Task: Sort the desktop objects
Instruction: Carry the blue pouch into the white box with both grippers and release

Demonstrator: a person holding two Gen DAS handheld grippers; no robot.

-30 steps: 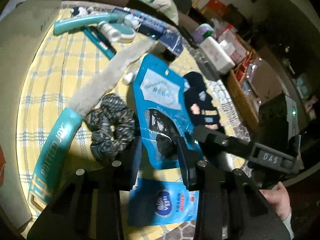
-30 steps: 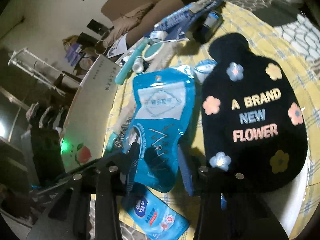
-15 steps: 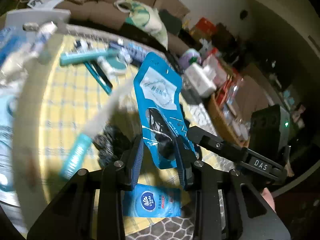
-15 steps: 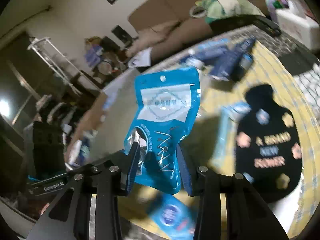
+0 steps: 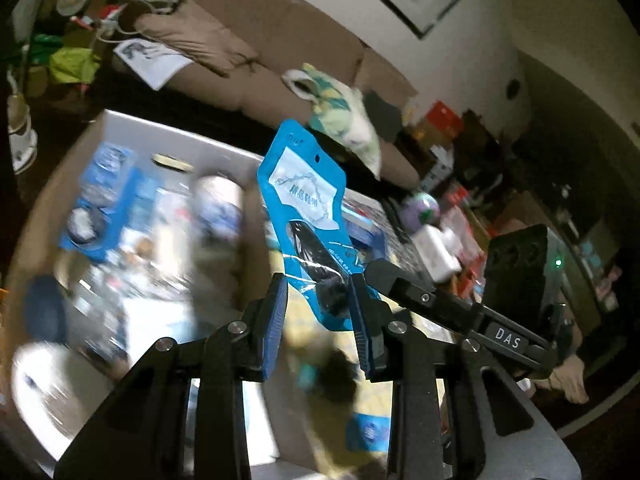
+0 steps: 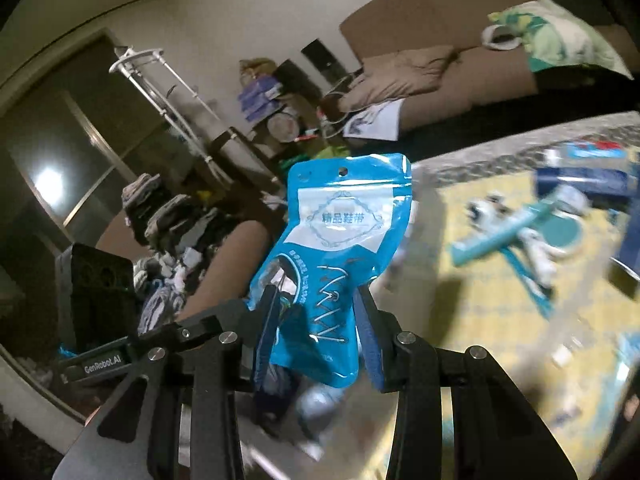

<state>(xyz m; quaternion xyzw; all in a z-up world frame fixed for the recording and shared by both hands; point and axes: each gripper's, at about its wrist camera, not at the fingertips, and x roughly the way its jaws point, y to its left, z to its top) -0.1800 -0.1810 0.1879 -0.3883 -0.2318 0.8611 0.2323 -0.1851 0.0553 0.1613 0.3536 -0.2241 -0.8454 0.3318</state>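
Note:
A blue shoelace pouch (image 5: 308, 208) is held upright in the air, also seen in the right wrist view (image 6: 340, 248). Both grippers close on its lower part from opposite sides: my left gripper (image 5: 318, 312) and my right gripper (image 6: 316, 328) are each shut on it. The pouch hangs above the edge of a cardboard box (image 5: 132, 132) filled with blurred blue and white packets. The right gripper's body (image 5: 512, 276) shows at the right of the left wrist view.
The yellow checked tabletop (image 6: 500, 292) holds a teal tool (image 6: 508, 236) and dark blue packages (image 6: 584, 180). A blue tissue pack (image 5: 368, 432) lies near the table's front. A brown sofa (image 5: 280, 64) stands behind, with clutter on the right.
Both grippers have lifted the pouch off the table and carried it left, from above the tablecloth to over the cardboard box. The view is motion-blurred.

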